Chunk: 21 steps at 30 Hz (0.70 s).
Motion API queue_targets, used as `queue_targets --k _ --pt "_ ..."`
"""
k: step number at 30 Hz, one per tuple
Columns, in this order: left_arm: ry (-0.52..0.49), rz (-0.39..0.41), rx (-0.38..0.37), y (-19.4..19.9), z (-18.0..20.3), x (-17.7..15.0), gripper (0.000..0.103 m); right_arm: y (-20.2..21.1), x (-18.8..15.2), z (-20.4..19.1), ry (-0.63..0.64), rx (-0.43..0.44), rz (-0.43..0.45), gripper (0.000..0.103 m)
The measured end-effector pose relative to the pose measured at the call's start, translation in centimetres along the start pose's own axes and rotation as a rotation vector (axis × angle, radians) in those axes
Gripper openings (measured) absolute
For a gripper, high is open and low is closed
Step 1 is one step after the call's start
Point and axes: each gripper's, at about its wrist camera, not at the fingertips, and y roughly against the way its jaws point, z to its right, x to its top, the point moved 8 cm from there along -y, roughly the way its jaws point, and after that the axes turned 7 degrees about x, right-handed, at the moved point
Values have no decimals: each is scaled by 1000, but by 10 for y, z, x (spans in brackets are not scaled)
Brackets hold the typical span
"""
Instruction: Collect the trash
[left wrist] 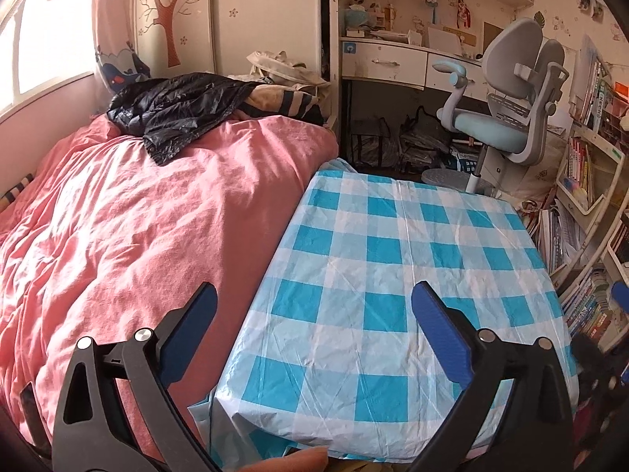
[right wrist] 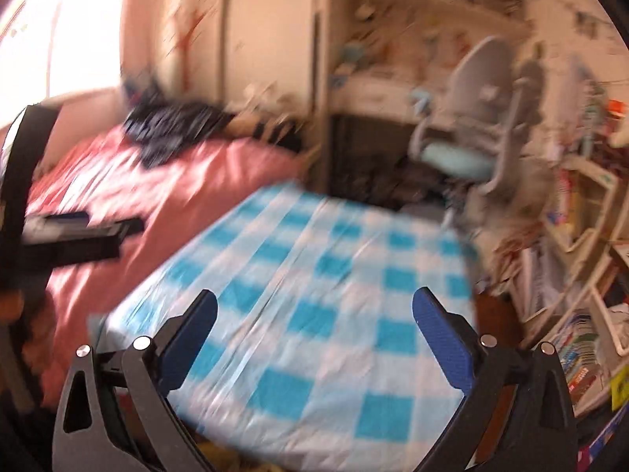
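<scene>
1. No trash item can be made out on the table (left wrist: 393,275) in either view; where the task's thing is I cannot tell; the blue-and-white checked cloth (left wrist: 377,244) covers the top edge to edge, creased, and drapes over the near edge.
2. L gripper (left wrist: 314,299): released, jaws spread wide, nothing between them; it hangs over the table's near-left corner; left finger is in front of the pink duvet, right finger over the cloth.
3. R gripper (right wrist: 314,303): also released, spread wide, nothing between the pads; it hangs over the table's near edge; right wrist view is smeared w/ motion blur, so fine detail is lost.
4. In the right wrist view the L gripper's black frame shows at the left edge, above the bed; a fingertip (left wrist: 291,460) of the person shows at the bottom edge of the left wrist view.
5. Bed w/ pink duvet (left wrist: 137,216) runs along the table's left edge, touching it; a black jacket (left wrist: 173,114) lies crumpled at the duvet's far end.
6. Beyond the table's far edge: grey-and-blue desk chair (left wrist: 507,118) in front of a white desk (left wrist: 393,63); bags under the desk.
7. Off the table's right edge: white bookshelf (left wrist: 585,196) packed w/ books.
</scene>
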Motion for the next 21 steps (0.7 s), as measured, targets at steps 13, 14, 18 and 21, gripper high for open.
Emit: queue_targets --k 13,14,18,21 --pt "-69 67 3 6 5 2 96 7 18 44 -102 -183 152 96" --pt "-50 76 -11 7 5 3 96 7 19 44 -109 -187 154 96" --pt "-50 109 -45 13 8 6 96 10 19 42 -100 -199 162 96" --pt "-69 122 -59 16 14 5 96 11 18 40 -93 -199 165 96"
